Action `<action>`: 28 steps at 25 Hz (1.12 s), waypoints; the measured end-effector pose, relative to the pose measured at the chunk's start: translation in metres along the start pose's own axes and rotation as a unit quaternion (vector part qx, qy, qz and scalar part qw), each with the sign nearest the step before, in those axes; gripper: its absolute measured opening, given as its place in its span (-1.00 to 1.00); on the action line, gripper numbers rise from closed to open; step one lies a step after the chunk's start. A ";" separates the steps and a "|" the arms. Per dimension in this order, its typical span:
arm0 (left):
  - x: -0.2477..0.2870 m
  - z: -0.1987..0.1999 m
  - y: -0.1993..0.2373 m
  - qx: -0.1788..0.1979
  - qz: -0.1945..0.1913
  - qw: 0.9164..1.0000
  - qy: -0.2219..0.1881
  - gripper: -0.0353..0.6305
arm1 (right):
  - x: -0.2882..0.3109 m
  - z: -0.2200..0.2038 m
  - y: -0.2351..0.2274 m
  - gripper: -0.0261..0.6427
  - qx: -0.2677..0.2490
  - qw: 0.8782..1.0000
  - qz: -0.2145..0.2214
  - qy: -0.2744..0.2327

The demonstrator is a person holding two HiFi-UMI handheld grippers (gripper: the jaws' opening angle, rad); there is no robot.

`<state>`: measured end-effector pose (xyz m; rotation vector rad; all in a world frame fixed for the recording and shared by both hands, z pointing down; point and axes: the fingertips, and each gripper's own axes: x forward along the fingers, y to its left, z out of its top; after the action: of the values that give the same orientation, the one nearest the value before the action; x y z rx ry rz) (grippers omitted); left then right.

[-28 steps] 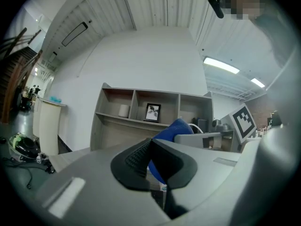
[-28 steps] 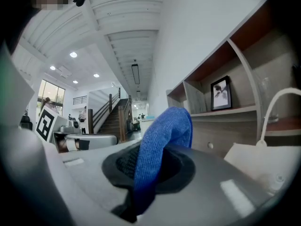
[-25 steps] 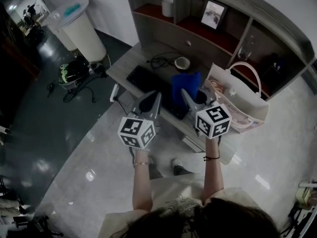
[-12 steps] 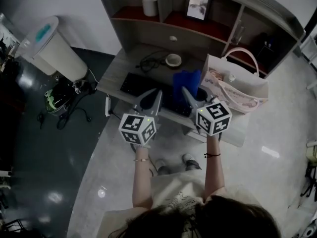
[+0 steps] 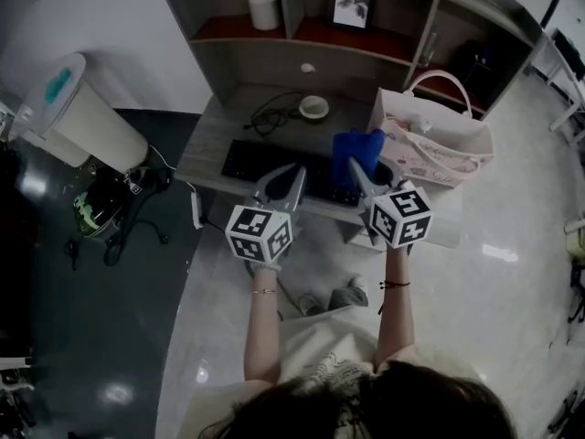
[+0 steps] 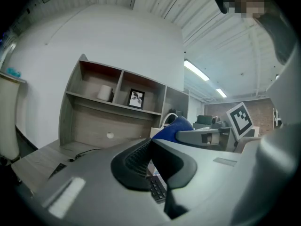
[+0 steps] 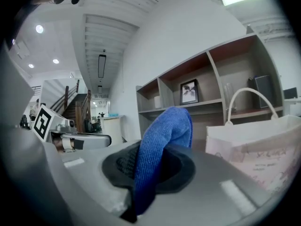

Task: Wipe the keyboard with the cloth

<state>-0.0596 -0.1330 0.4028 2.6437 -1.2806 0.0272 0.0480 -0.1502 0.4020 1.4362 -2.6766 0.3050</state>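
A black keyboard [image 5: 251,162] lies on the grey desk [image 5: 215,124], near its front edge. My right gripper [image 5: 366,177] is shut on a blue cloth [image 5: 356,152], which stands up from the jaws above the keyboard's right end; the same blue cloth [image 7: 162,145] fills the jaws in the right gripper view. My left gripper [image 5: 287,180] hovers over the keyboard's middle with its jaws shut and nothing between them [image 6: 151,160]. A strip of keyboard [image 6: 158,189] shows just below the left jaws.
A white bowl [image 5: 314,108] and a black cable [image 5: 272,112] lie behind the keyboard. A pink-handled tote bag [image 5: 437,142] stands at the desk's right. Shelves above hold a white roll [image 5: 264,10] and a picture frame [image 5: 353,3]. A white bin [image 5: 78,113] stands left.
The view has swung to face the desk more squarely. Both grippers have come closer over the keyboard, the cloth still held in the right one.
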 end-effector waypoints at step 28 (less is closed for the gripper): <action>0.068 -0.089 -0.022 -0.062 -0.066 0.990 0.105 -0.88 | -0.001 -0.102 -0.070 -0.75 0.016 0.987 -0.095 0.127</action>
<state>0.0058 -0.1552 0.4936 2.5346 -1.0070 0.1956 0.1052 -0.1655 0.5105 1.5311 -2.3266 0.4813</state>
